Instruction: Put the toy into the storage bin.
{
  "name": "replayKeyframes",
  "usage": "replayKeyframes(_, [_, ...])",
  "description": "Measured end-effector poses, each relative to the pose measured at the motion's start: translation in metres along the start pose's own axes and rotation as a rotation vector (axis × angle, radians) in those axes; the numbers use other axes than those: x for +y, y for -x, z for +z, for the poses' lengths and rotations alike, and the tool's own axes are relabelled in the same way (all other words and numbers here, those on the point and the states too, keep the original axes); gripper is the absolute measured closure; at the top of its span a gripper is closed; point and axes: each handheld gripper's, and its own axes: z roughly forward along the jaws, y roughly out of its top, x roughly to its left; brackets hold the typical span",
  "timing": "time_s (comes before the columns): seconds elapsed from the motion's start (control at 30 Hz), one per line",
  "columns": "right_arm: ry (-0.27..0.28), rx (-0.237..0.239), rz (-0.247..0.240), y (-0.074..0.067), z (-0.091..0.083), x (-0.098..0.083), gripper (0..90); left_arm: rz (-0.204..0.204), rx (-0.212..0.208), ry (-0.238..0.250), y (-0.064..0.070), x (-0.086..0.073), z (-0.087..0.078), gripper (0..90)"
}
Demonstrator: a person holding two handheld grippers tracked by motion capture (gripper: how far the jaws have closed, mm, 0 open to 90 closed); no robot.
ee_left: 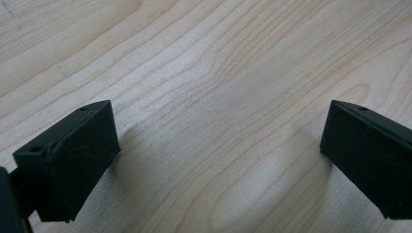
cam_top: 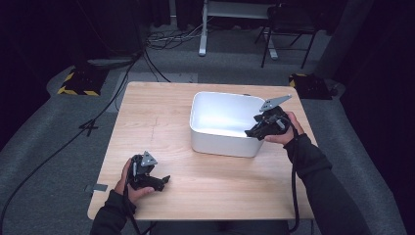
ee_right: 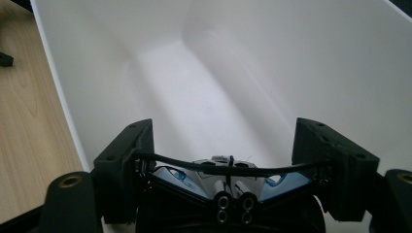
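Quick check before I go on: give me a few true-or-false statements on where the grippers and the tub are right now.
1. The right gripper is over the white tub's rim, pointing inside. True.
2. The right gripper holds a thin black item, glasses by the look of them, between its jaws. True.
3. The left gripper is inside the tub. False: it is low over the bare table, apart from the tub.
4. The left gripper's jaws are shut. False: they stand wide apart with nothing between them.
5. The tub lies on its side. False: it stands upright.
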Motion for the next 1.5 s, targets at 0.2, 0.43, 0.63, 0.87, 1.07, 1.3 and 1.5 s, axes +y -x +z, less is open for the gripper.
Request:
replayKeyframes(0.2, [-0.02,0.001,-0.01,-0.001,0.003,0.001,24.1,0.0,0.0,0.0,0.0,0.0,0.0,0.6])
replayKeyframes(0.43, [-0.034,0.005,-0.016,-0.001,0.006,0.004,24.1,-0.002,-0.001,0.001,0.0,0.0,0.0,0.6])
replayKeyframes(0.63, [-0.055,0.009,-0.001,0.001,0.009,0.007,24.1,-0.002,-0.001,0.001,0.0,0.0,0.0,0.6])
replayKeyframes(0.87, [-0.091,0.002,-0.018,0.001,0.013,0.011,24.1,0.0,0.0,0.0,0.0,0.0,0.0,0.6])
replayKeyframes(1.07, [-0.104,0.014,0.011,0.001,0.016,0.011,24.1,0.0,0.0,0.0,0.0,0.0,0.0,0.6])
replayKeyframes(1.3, [-0.108,0.007,0.01,0.003,0.015,0.009,23.9,0.0,0.0,0.0,0.0,0.0,0.0,0.6])
replayKeyframes(1.5, [-0.106,-0.001,0.025,0.003,0.014,0.008,23.7,0.0,0.0,0.0,0.0,0.0,0.0,0.6])
